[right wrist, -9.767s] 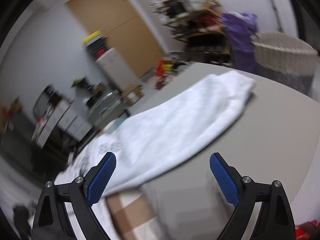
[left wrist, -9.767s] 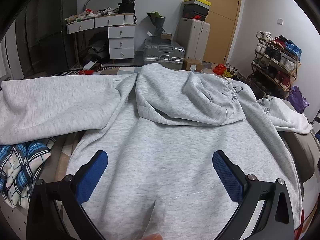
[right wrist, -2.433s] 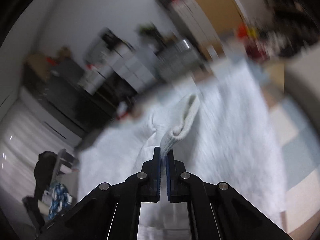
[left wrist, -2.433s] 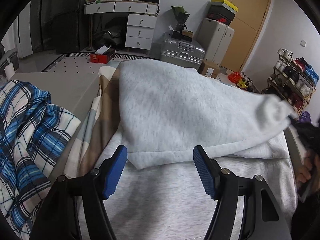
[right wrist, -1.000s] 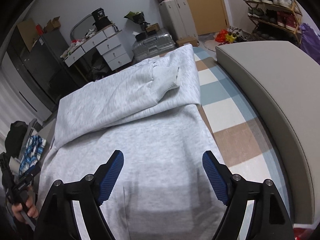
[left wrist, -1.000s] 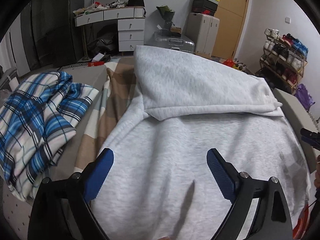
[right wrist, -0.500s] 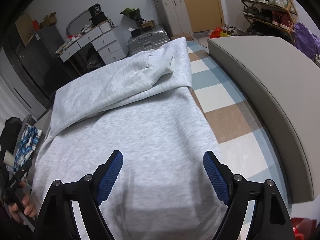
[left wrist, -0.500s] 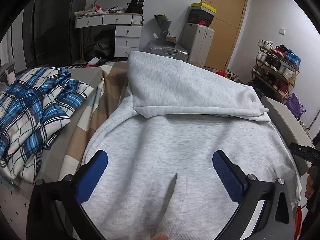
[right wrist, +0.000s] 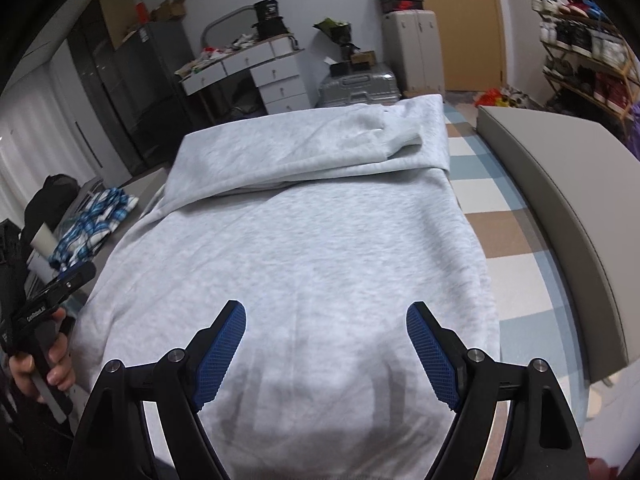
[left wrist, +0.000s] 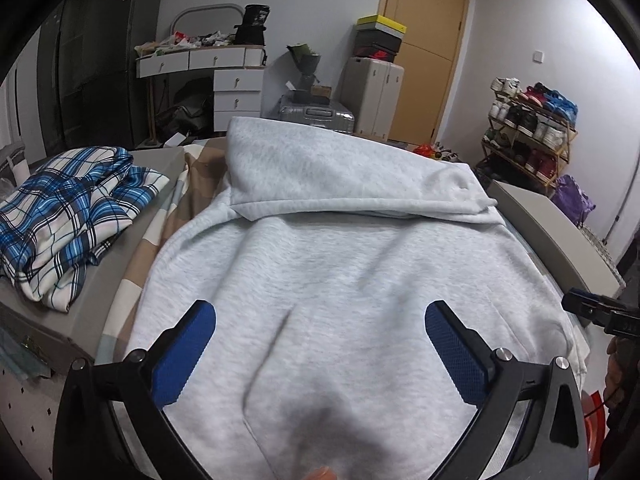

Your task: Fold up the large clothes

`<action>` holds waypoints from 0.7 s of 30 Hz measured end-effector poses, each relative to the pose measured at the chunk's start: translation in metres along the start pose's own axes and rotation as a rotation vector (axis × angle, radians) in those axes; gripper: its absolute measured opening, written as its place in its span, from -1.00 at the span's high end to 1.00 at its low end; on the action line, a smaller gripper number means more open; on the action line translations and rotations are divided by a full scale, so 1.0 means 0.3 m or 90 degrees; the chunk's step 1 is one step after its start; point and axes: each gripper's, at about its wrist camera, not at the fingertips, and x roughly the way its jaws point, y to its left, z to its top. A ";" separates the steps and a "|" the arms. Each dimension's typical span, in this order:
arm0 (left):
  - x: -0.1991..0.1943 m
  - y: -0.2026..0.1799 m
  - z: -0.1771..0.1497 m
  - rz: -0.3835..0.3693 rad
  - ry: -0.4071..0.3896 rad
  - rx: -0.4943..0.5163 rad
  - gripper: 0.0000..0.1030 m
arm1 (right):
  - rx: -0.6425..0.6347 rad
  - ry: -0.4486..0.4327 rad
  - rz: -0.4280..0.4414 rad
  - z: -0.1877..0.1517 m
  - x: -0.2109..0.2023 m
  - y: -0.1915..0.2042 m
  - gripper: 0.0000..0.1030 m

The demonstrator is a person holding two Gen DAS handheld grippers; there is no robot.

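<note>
1. The grey hoodie [left wrist: 352,280] is soft, fuzzy fleece. It lies flat on the checked sheet [right wrist: 504,240] of the bed, with both sleeves folded across the top into a thick band. A ribbed cuff [right wrist: 400,132] sits at the right end of that band.
2. The left gripper [left wrist: 320,352] has just been opening. Its blue textured pads [left wrist: 184,352] stand wide apart above the lower part of the hoodie, nothing between them.
3. The right gripper [right wrist: 326,352] is spread apart too, above the hem area and holding nothing. Same blue ridged pads [right wrist: 430,352] on black plastic arms.
4. A crumpled blue-and-white plaid shirt [left wrist: 68,216] sits in a heap on the left side, apart from the hoodie.
5. A padded grey bench [right wrist: 560,208] with a rounded edge runs along the right.
6. Behind: white drawers [left wrist: 236,92] with clutter on top, a ribbed silver suitcase [right wrist: 356,88], a shoe rack [left wrist: 528,128] full of sneakers, and stacked shoeboxes [left wrist: 380,40].
7. There's white lettering on the left handle, too small to read.
</note>
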 end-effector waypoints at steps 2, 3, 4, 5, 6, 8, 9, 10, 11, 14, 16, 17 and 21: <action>-0.021 -0.034 -0.024 0.001 -0.007 0.012 -0.98 | -0.012 -0.011 0.007 -0.032 -0.034 0.011 -0.61; -0.031 -0.048 -0.034 0.000 -0.009 0.015 -0.98 | -0.015 -0.014 0.008 -0.044 -0.045 0.018 -0.61; -0.043 -0.064 -0.049 -0.001 -0.013 0.021 -0.98 | -0.021 -0.021 0.009 -0.064 -0.064 0.022 -0.61; -0.050 -0.076 -0.057 -0.001 -0.016 0.023 -0.98 | -0.026 -0.026 0.013 -0.081 -0.076 0.024 -0.61; -0.062 -0.088 -0.071 -0.001 -0.023 0.025 -0.98 | -0.029 -0.027 0.016 -0.089 -0.082 0.024 -0.61; -0.085 -0.101 -0.091 0.006 -0.037 0.025 -0.98 | -0.036 -0.032 0.021 -0.121 -0.100 0.030 -0.61; -0.094 -0.106 -0.100 0.008 -0.037 0.028 -0.98 | -0.038 -0.034 0.023 -0.130 -0.106 0.033 -0.61; -0.098 -0.109 -0.103 0.008 -0.035 0.030 -0.98 | -0.037 -0.039 0.028 -0.143 -0.112 0.031 -0.61; -0.101 -0.113 -0.103 0.008 -0.033 0.030 -0.98 | -0.029 -0.041 0.033 -0.152 -0.113 0.025 -0.61; -0.097 -0.136 -0.102 0.014 -0.030 0.047 -0.98 | 0.006 -0.040 0.038 -0.172 -0.104 0.000 -0.61; -0.097 -0.155 -0.111 0.018 -0.033 0.051 -0.98 | 0.026 -0.036 0.036 -0.190 -0.103 -0.020 -0.61; -0.096 -0.160 -0.118 0.015 -0.033 0.050 -0.98 | 0.037 -0.032 0.036 -0.198 -0.102 -0.030 -0.61; -0.080 -0.177 -0.172 -0.013 -0.013 0.044 -0.98 | 0.063 -0.024 0.038 -0.215 -0.096 -0.055 -0.61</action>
